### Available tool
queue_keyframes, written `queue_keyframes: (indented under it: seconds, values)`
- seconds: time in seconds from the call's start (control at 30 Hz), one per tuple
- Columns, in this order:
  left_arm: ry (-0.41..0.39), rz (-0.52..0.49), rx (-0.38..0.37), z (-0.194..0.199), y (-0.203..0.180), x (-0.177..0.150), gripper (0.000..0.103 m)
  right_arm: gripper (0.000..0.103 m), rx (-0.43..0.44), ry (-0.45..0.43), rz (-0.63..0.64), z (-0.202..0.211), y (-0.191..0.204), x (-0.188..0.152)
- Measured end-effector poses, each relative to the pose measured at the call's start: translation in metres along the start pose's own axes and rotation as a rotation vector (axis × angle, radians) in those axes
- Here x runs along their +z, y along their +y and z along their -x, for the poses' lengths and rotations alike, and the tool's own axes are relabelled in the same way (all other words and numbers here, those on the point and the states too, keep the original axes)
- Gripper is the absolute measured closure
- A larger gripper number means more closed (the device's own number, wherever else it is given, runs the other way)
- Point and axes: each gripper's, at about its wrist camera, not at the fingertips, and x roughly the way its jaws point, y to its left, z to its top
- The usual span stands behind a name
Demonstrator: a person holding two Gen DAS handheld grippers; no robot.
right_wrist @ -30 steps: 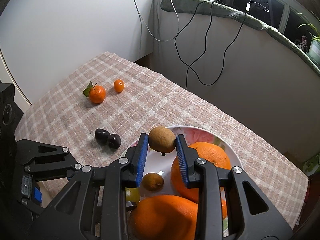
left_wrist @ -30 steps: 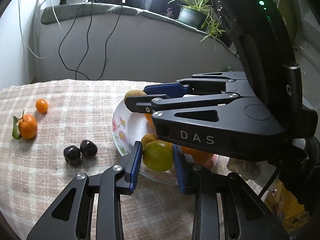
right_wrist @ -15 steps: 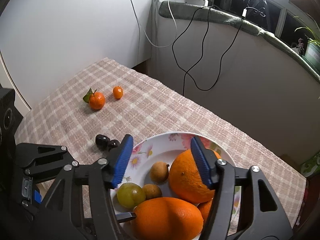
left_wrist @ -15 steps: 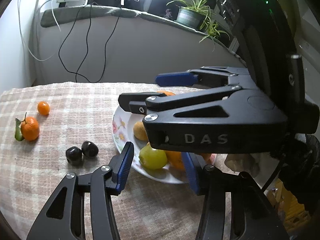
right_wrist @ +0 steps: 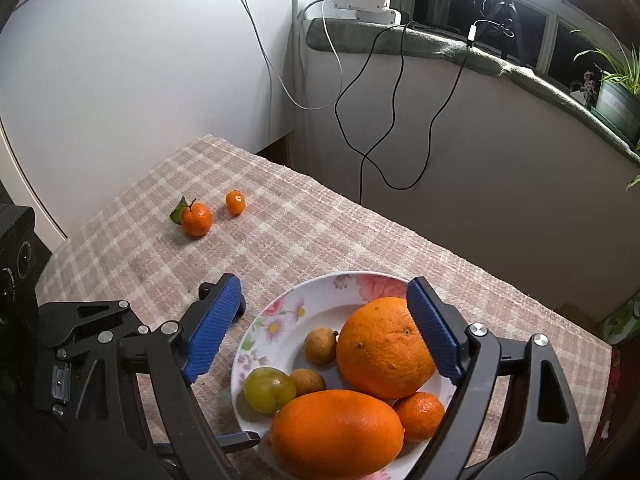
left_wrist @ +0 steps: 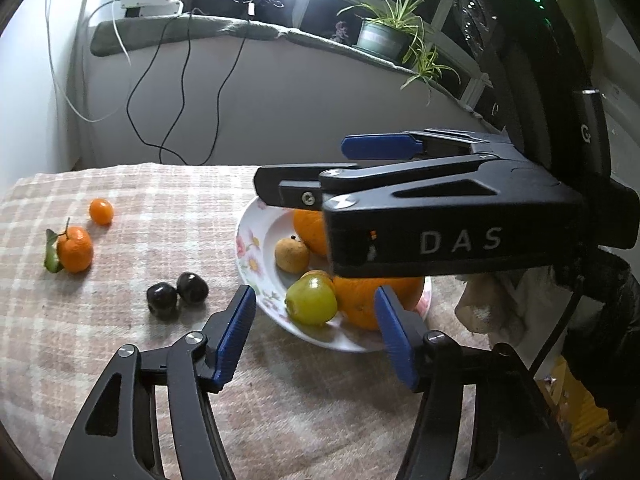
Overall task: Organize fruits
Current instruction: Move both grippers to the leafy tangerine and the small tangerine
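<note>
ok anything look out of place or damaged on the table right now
Nothing spilled or damaged. Only four fruits still lie loose on the checked cloth instead of on the plate: a leafy mandarin, a small orange fruit and two dark fruits.

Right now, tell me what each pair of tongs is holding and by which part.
Nothing is held. The left tongs and right tongs have just been opening and stand open above the plate, pads touching no fruit.
</note>
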Motion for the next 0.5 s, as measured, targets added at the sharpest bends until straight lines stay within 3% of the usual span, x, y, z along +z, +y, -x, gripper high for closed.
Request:
queue_keyframes:
  seconds: [0.5]
  values:
    - [-0.044, 0.055, 0.122, 0.048, 0.054, -0.019, 0.039, 0.016, 0.077, -0.064, -0.073, 0.025, 0.01, -0.003]
